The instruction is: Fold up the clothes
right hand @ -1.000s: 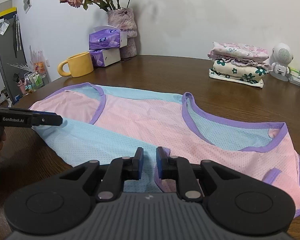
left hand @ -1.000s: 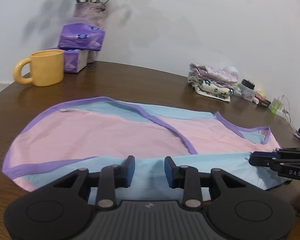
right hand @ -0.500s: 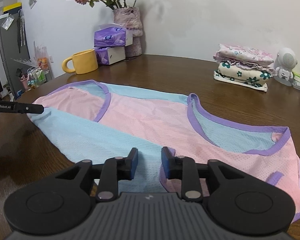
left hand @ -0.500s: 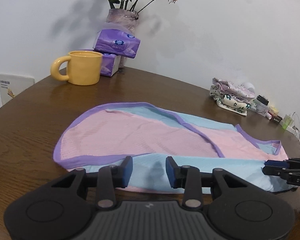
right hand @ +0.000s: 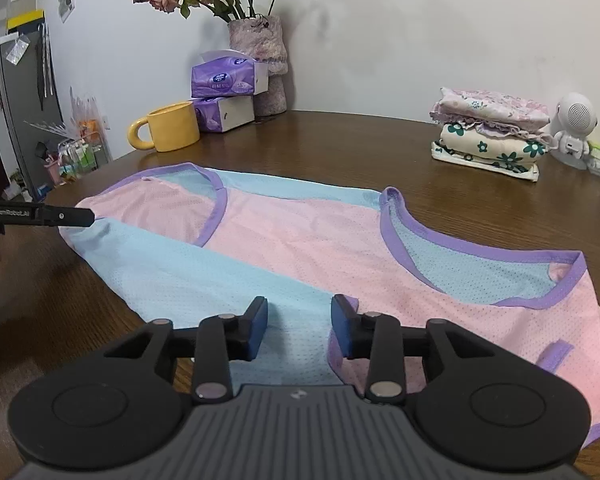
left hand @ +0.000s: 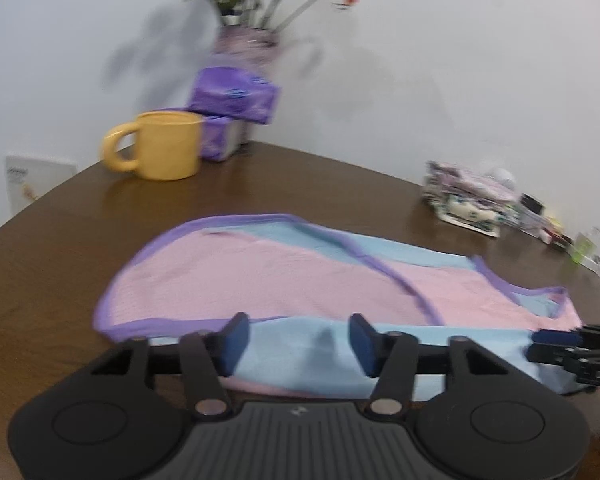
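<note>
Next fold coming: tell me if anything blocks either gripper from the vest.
Nothing visible does. The vest lies flat right under the left gripper and right gripper, both with jaws opening; the mug stands well behind.

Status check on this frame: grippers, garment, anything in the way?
Left gripper and right gripper opening, fingers clear of cloth. Pink-and-blue top flat on table, one fold in. Nothing in the way.

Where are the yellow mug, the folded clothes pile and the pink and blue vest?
yellow mug (right hand: 175, 127), right wrist view, side wall.
folded clothes pile (right hand: 490, 132), right wrist view, front edge.
pink and blue vest (right hand: 300, 240), right wrist view, pink middle.
</note>
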Demonstrator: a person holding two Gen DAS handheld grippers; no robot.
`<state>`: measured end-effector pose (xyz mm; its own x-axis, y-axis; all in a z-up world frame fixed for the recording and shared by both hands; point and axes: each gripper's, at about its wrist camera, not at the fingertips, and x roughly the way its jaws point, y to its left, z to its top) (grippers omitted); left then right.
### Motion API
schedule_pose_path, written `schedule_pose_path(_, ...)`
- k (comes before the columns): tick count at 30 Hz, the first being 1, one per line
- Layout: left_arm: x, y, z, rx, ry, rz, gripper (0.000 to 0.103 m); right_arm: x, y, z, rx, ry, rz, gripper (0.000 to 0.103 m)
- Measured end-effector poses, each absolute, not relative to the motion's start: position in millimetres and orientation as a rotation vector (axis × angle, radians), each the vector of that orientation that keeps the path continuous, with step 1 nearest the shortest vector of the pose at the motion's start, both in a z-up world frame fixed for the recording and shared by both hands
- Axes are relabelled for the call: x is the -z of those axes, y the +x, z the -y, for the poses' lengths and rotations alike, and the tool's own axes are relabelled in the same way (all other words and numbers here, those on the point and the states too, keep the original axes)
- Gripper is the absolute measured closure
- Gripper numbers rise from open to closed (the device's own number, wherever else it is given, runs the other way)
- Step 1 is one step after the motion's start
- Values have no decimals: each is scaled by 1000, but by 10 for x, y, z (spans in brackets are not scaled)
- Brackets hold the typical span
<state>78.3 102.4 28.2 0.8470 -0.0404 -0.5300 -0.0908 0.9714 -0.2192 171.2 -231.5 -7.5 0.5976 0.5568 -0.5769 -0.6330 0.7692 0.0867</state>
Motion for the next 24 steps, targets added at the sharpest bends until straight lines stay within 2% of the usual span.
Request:
schedule_pose_path(3, -304, 845, -773, 16, -221, -552, 23, 54, 1649, 2280, -689, -136, -612, 51)
schedule_pose_path(7, -280, 955, -459, 80, -189, -560, 19, 0, 1554, 2253, -698, -122, -585, 22)
schedule_pose_path(14, -147, 1133, -253, 43, -164, -623, 18, 2, 1587, 2275, -654, -125, -589, 4)
schedule_pose_path(24, -116, 1198, -59, -1, -89, -649, 5, 120, 1759, 2315, -582, -110, -661, 1)
